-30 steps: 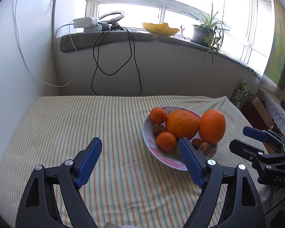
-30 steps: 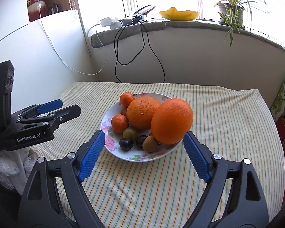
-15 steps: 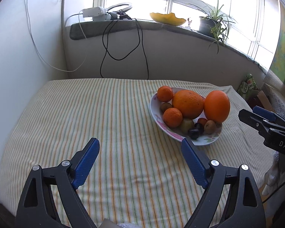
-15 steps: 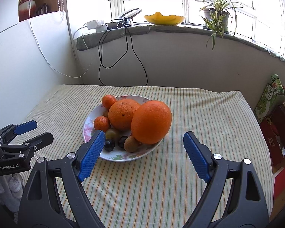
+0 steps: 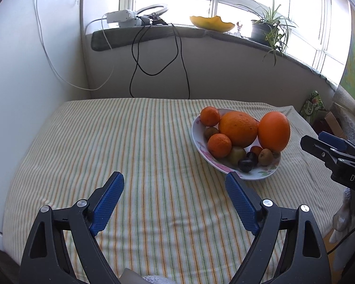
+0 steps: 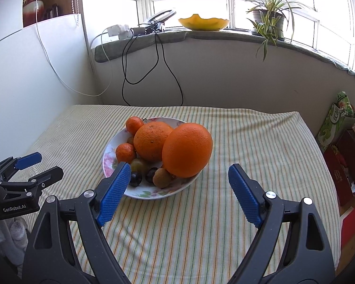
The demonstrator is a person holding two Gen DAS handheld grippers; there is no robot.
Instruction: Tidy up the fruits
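Note:
A floral plate [image 5: 260, 174] [image 6: 142, 193] on the striped tablecloth holds two large oranges [image 5: 274, 131] [image 6: 187, 149], two small mandarins [image 5: 219, 145] [image 6: 125, 152], and small plums and kiwis [image 6: 162, 177]. My left gripper [image 5: 174, 185] is open and empty, over bare cloth left of the plate. My right gripper [image 6: 179, 177] is open and empty, just in front of the plate; its left finger overlaps the plate's near rim in view. Each gripper shows in the other's view, the right [image 5: 329, 148] and the left [image 6: 33, 168].
A wall and windowsill run behind the table, with a yellow bowl [image 6: 203, 23], a potted plant [image 6: 269, 21], a power strip and hanging cables [image 5: 158, 54]. A white panel stands at left. Boxes [image 6: 343, 146] sit on the floor at right.
Both grippers have drawn back from the plate toward the table's near edge, so the plate looks smaller and farther. The fruit has not moved. Both stay open.

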